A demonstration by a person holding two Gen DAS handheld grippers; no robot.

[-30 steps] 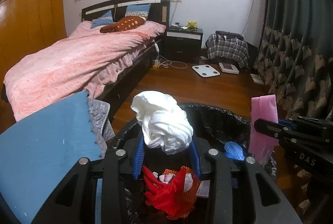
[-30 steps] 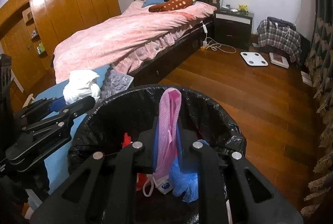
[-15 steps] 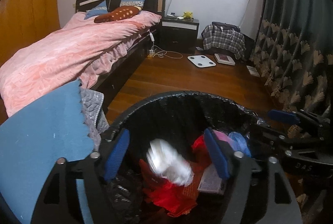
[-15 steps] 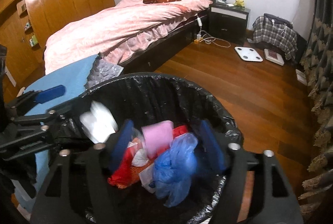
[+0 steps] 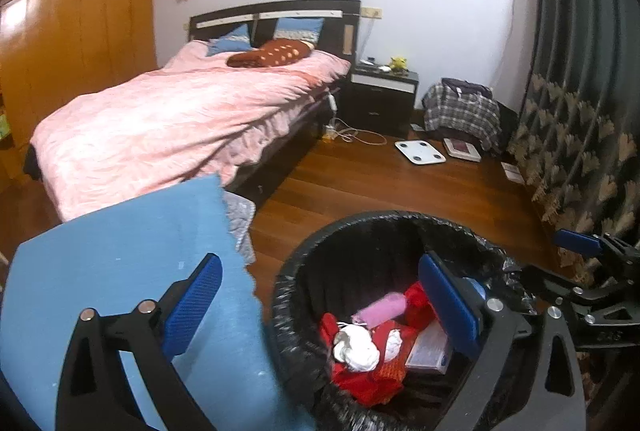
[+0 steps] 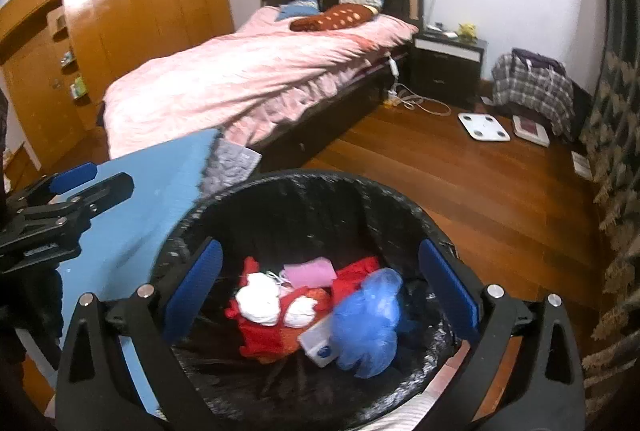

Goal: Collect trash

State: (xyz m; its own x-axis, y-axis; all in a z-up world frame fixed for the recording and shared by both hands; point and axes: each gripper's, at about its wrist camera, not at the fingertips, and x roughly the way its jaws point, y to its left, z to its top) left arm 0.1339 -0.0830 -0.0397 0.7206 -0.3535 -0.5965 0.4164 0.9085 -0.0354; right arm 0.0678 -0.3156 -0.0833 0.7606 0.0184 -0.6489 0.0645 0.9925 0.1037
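The trash bin (image 6: 304, 191) is cut by the bottom edge of the right wrist view, its near rim hidden behind the right gripper (image 6: 320, 291) body. Between the spread fingers, a red wrapper (image 6: 272, 335) lies partly buried under a white wad (image 6: 258, 299) and a blue plastic bag (image 6: 368, 319); a white packet (image 6: 316, 345) beside the bag has print too small to read. The blue mat (image 5: 120, 271) runs off the left wrist view's lower edge behind the left finger. Items on the nightstand (image 5: 384, 99), far beyond the fingertips, are too small to identify.
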